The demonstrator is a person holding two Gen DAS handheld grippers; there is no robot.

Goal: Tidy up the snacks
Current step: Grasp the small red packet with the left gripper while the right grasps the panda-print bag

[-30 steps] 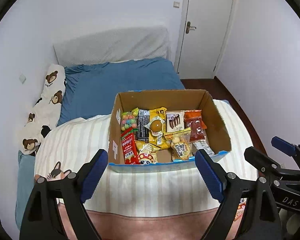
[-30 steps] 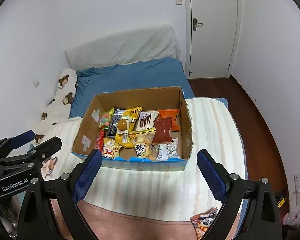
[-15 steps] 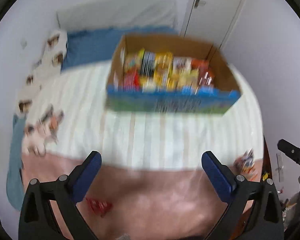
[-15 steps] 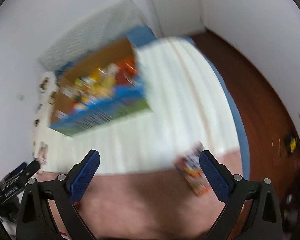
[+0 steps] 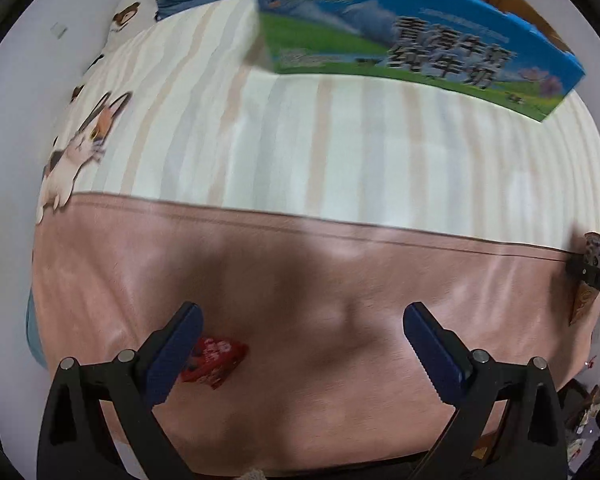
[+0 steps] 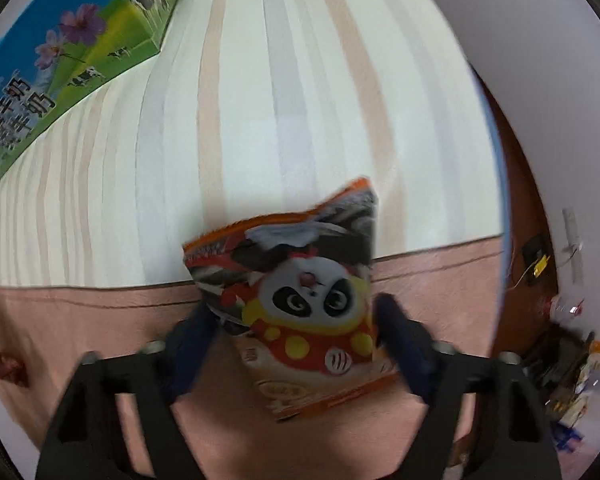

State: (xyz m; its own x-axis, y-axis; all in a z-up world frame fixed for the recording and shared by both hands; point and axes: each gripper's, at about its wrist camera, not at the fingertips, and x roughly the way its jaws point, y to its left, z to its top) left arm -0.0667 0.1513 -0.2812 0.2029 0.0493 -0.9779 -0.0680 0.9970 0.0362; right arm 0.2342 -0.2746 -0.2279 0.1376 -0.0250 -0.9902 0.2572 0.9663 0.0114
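The right gripper [image 6: 296, 320] straddles an orange panda-print snack packet [image 6: 300, 300], blue pads at both edges, seemingly touching though blurred. The left gripper [image 5: 302, 338] gapes wide and empty, a small red wrapper [image 5: 216, 362] beside its left finger [image 5: 172, 352]. Beyond sits the blue-and-green printed cardboard box [image 5: 412, 44].

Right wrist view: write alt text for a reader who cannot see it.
The right tongs straddle a panda-print snack bag lying on the pink band of a bedspread. Whether they grip it is unclear through the blur. A blue and green milk carton box sits on the striped part at upper left.
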